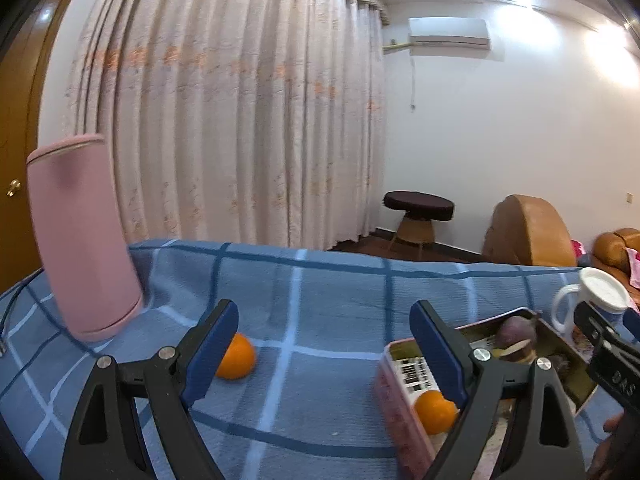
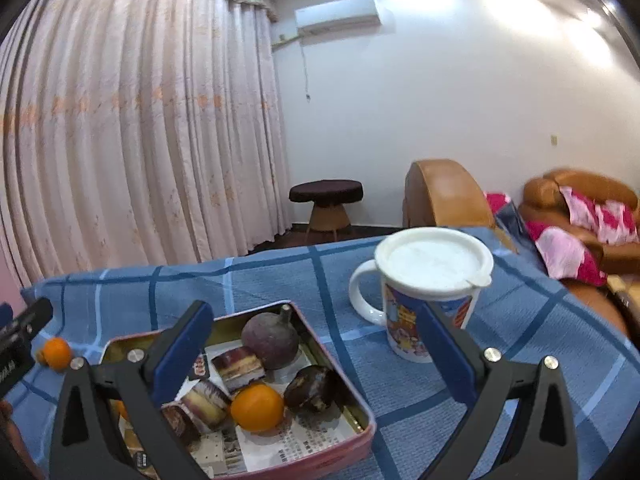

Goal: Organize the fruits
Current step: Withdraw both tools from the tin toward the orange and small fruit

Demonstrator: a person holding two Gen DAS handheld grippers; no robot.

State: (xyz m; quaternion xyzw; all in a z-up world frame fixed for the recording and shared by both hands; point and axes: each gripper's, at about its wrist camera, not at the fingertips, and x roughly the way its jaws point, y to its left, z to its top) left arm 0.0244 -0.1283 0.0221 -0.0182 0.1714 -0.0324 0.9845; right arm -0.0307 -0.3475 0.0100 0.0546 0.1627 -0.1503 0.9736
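My left gripper (image 1: 324, 350) stands open above the blue checked cloth (image 1: 320, 292), nothing between its blue pads. A loose orange (image 1: 240, 356) lies on the cloth, partly behind the left finger. To the right sits a pink tin (image 1: 396, 400) with another orange (image 1: 434, 412) inside. My right gripper (image 2: 316, 350) is open over the tin (image 2: 340, 454) and holds nothing. The tin contains an orange (image 2: 258, 407), a round purple fruit (image 2: 270, 340), a dark brown fruit (image 2: 312, 388) and cut purple pieces (image 2: 240, 364). The loose orange (image 2: 57, 353) lies left of the tin.
A tall pink cylinder (image 1: 84, 236) stands at the far left of the table. A white lidded mug (image 2: 432, 292) stands just right of the tin, behind my right finger. Beyond the table are curtains, a dark stool (image 2: 326, 192) and brown sofas (image 2: 444, 192).
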